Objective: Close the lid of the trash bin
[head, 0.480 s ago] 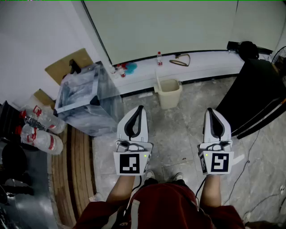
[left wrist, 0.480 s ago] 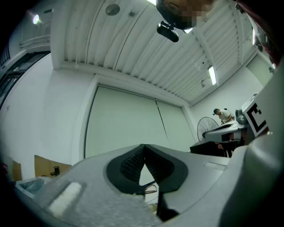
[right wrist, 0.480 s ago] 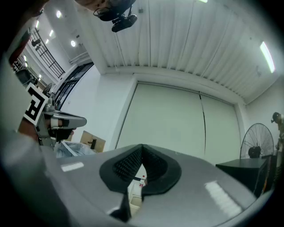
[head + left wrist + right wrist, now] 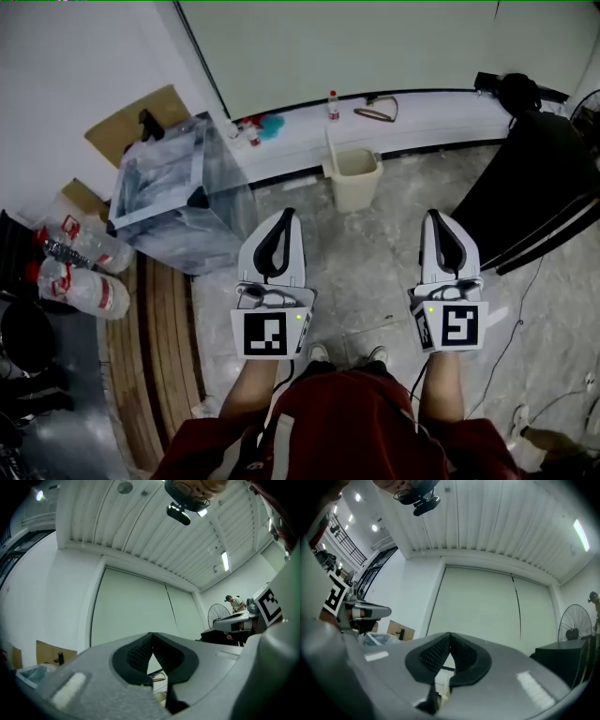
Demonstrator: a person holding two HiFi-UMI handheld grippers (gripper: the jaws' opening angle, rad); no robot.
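Note:
A small beige trash bin stands on the stone floor against the white ledge, its top open and a thin flap standing up at its left rim. My left gripper is held level in front of me, jaws shut and empty, its tip short of the bin and to the bin's left. My right gripper is level with it on the right, also shut and empty. In the left gripper view the left gripper's ribbed pads meet at the tip. The right gripper view shows the right gripper the same way.
A large bin lined with clear plastic stands at the left, with cardboard behind it and plastic bottles beside it. A black desk fills the right. Cables lie on the floor. A bottle stands on the ledge.
The whole scene has slid a little up and left in the head view. Both grippers keep the same level pose and stay shut.

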